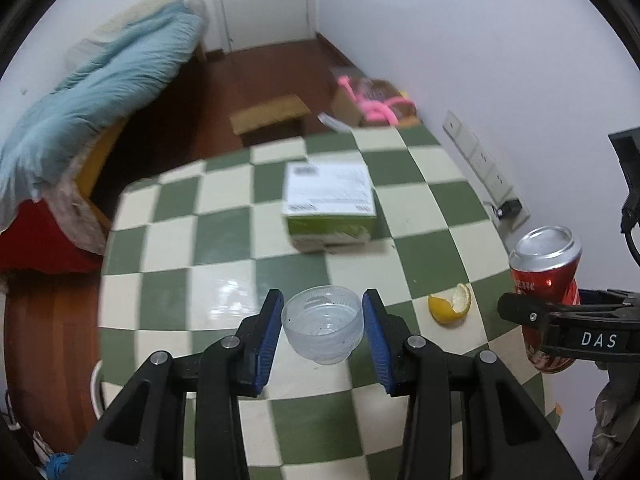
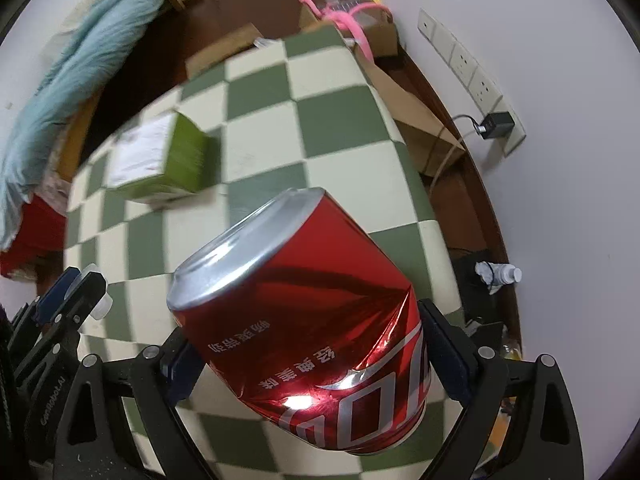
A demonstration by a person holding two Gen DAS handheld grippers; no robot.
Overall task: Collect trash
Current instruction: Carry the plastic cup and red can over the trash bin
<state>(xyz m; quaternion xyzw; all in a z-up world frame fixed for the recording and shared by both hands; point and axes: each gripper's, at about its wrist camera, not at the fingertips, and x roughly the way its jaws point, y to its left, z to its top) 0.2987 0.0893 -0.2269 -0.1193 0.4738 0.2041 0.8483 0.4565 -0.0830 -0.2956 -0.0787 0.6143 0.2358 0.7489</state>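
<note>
My left gripper (image 1: 323,307) is shut on a small clear plastic cup (image 1: 322,330), its blue pads pressed against the cup's two sides, held a little above the green-and-cream checkered table (image 1: 224,240). In the right wrist view my right gripper (image 2: 308,340) is shut on a dented red soda can (image 2: 320,320), tilted, with its silver top facing away. The same can (image 1: 546,264) shows at the right edge of the left wrist view. A piece of yellow citrus peel (image 1: 450,304) lies on the table between the two grippers.
A green-and-white carton (image 1: 330,204) sits mid-table. Beyond the table are a bed with a blue blanket (image 1: 100,92), a wooden stool (image 1: 272,116) and a cardboard box with pink plastic (image 1: 372,104). A paper bag (image 2: 420,120) and a bottle (image 2: 500,274) are on the floor by the socket wall.
</note>
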